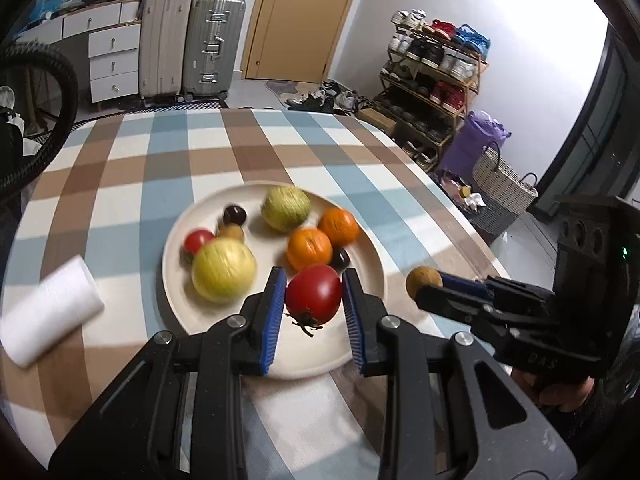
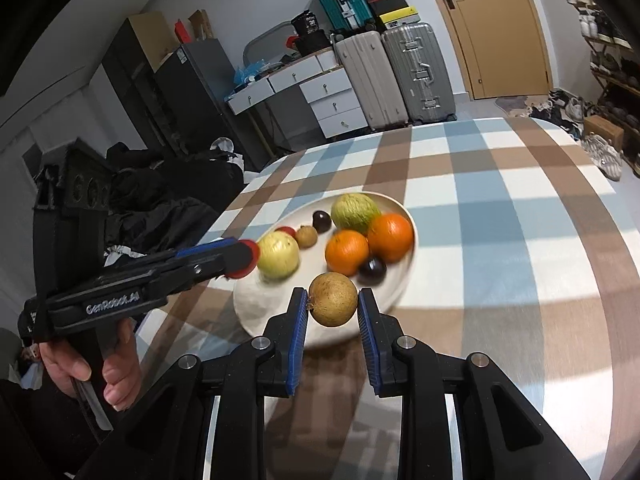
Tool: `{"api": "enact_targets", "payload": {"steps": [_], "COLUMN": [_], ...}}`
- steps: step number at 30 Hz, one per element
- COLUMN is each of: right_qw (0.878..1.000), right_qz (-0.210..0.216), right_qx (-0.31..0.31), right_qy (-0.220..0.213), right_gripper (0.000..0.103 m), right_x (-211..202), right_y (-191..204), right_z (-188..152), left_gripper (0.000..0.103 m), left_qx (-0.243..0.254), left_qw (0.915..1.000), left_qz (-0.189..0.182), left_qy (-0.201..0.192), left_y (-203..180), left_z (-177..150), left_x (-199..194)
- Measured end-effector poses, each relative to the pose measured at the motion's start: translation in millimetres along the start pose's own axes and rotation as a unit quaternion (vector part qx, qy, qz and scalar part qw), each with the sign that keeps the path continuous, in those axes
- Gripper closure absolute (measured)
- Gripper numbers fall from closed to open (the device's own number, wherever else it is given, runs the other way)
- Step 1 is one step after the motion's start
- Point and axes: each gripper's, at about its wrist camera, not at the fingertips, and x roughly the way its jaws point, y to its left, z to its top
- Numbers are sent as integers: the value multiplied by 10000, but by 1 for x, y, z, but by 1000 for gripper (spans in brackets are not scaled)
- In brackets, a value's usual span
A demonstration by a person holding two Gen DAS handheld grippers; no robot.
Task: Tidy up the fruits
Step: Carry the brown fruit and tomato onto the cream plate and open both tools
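Observation:
My left gripper [image 1: 314, 294] is shut on a red tomato [image 1: 313, 294], stem down, above the near rim of the cream plate [image 1: 372, 260]. My right gripper [image 2: 333, 300] is shut on a small round brown fruit [image 2: 334, 299], held over the plate's near edge [image 2: 248, 312]. On the plate lie two oranges [image 1: 310, 249] [image 1: 339, 226], two yellow-green fruits [image 1: 223, 270] [image 1: 285, 207], another small tomato [image 1: 197, 240], a brown fruit [image 1: 231, 232] and two dark plums [image 1: 234, 214] [image 1: 341, 259]. Each gripper shows in the other's view: the right one [image 1: 424, 280], the left one [image 2: 244, 258].
A white paper roll [image 1: 48, 316] lies on the checked tablecloth [image 1: 208, 140] left of the plate. A hand [image 2: 116, 380] grips the left tool's handle. Beyond the table stand suitcases [image 1: 212, 48], drawers [image 1: 114, 64], a door, a shoe rack [image 1: 436, 68] and a woven basket [image 1: 500, 188].

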Motion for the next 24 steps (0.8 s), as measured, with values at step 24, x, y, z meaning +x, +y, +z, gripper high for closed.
{"api": "enact_targets", "payload": {"steps": [24], "right_qw": [9974], "right_qz": [105], "right_qx": [-65], "right_qy": [713], "right_gripper": [77], "right_x": [97], "right_y": [28], "right_z": [35], "left_gripper": [77], "left_qx": [-340], "left_qw": [9965], "left_qz": [-237], "left_qy": [731], "left_y": [52], "left_z": [56], "left_x": [104]}}
